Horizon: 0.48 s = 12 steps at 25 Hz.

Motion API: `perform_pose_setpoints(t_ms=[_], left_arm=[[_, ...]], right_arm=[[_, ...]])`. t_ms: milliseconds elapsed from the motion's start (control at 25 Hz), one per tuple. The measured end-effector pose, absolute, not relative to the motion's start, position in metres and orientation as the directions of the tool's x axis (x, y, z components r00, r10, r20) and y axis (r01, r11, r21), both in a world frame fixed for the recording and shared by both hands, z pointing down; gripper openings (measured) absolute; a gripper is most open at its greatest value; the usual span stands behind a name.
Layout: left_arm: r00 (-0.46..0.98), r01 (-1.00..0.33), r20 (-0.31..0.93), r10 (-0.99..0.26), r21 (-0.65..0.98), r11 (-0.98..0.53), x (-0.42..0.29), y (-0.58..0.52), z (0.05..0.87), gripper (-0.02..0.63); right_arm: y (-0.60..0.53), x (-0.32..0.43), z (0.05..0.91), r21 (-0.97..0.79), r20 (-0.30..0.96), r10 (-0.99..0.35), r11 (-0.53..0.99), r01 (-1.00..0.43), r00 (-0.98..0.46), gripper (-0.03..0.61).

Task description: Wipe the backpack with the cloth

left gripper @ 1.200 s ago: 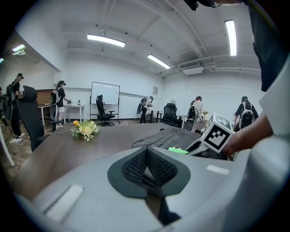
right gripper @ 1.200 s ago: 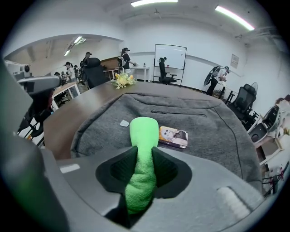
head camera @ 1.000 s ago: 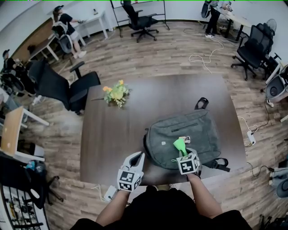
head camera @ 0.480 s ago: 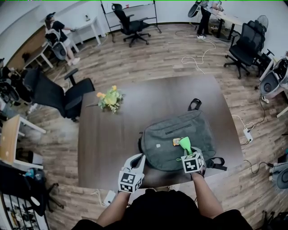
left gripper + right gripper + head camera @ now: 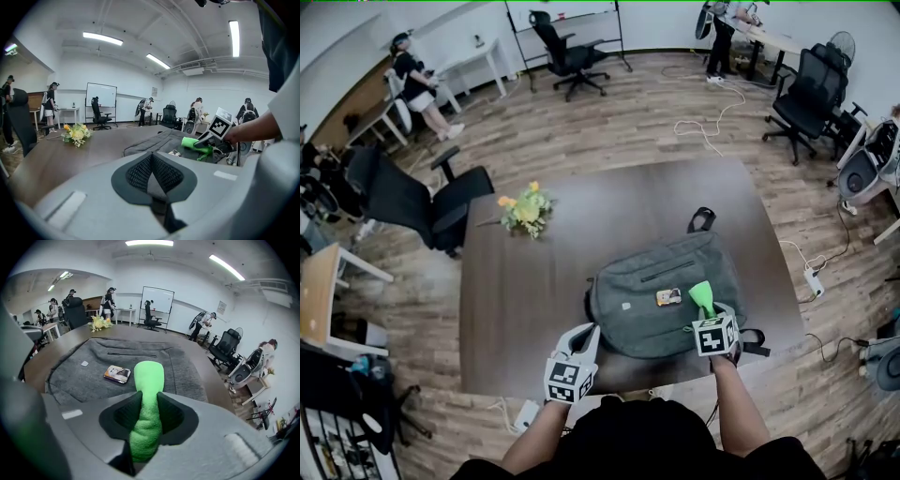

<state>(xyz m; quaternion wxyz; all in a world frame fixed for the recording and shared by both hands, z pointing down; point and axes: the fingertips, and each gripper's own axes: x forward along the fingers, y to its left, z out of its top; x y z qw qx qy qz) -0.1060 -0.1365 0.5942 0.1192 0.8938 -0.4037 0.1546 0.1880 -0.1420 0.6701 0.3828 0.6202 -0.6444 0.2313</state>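
Note:
A grey backpack (image 5: 661, 295) lies flat on the dark brown table (image 5: 544, 272), also seen as the grey backpack (image 5: 93, 364) in the right gripper view. My right gripper (image 5: 707, 314) is shut on a bright green cloth (image 5: 702, 295), held over the bag's near right part; the green cloth (image 5: 147, 399) sticks out between the jaws. A small printed tag (image 5: 667, 297) lies on the bag left of the cloth. My left gripper (image 5: 581, 345) is shut and empty at the table's near edge, left of the backpack (image 5: 154, 140).
A yellow flower bouquet (image 5: 522, 212) sits on the table's far left. Black office chairs (image 5: 417, 202) stand around, a black strap (image 5: 701, 220) trails off the bag's far side, and cables (image 5: 703, 117) lie on the wood floor. People stand at far desks.
My right gripper has carried the green cloth rightward across the backpack, away from the printed tag. The left gripper has stayed near the table's front edge.

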Motion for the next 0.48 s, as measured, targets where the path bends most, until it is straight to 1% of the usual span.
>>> perform_pose_setpoints(t_ms=[480], left_arm=[[0.642, -0.745, 0.369, -0.672, 0.093, -0.661, -0.098, -0.135, 0.594, 0.02]], right_arm=[[-0.139, 0.232, 0.652, 0.219, 0.745, -0.65, 0.03, -0.975, 0.148, 0.098]])
